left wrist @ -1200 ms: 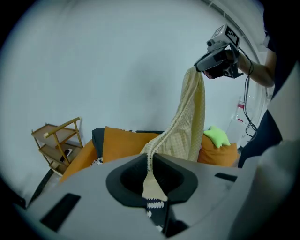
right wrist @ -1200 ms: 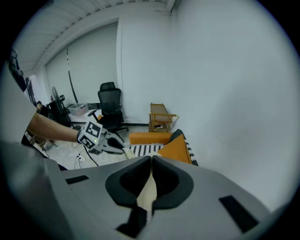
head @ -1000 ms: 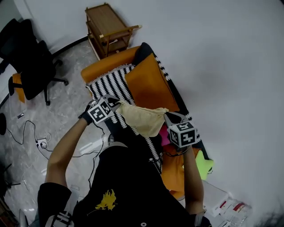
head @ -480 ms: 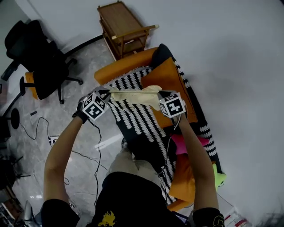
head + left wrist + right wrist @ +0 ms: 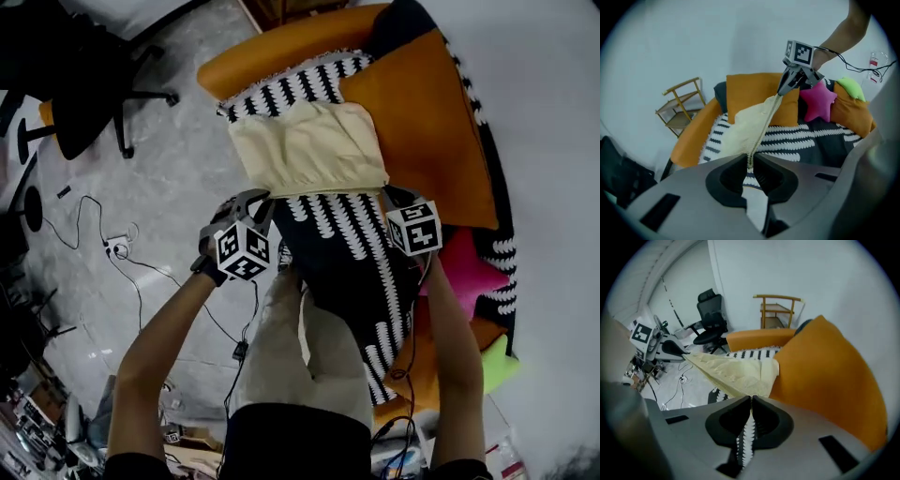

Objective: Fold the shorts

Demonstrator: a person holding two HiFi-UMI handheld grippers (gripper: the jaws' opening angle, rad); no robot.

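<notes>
Cream shorts (image 5: 309, 145) lie spread flat on the black-and-white blanket (image 5: 356, 253) that covers the orange sofa (image 5: 272, 47). Their gathered waistband edge runs along the near side, stretched between my two grippers. My left gripper (image 5: 251, 208) is shut on the left corner of that edge; in the left gripper view the shorts (image 5: 750, 124) run straight into its closed jaws (image 5: 750, 163). My right gripper (image 5: 389, 195) is shut on the right corner, beside the orange cushion (image 5: 422, 122). The right gripper view shows the shorts (image 5: 736, 371) meeting its closed jaws (image 5: 751, 401).
A pink star pillow (image 5: 464, 272) and a green pillow (image 5: 499, 361) lie on the sofa to the right. On the floor at left stand a black office chair (image 5: 84, 103) and cables with a power strip (image 5: 114, 247). A wooden side table (image 5: 679, 105) stands past the sofa's arm.
Both grippers have come down with the shorts, from holding them stretched in the air to laying them flat on the blanket. The head view has tilted lower over the sofa.
</notes>
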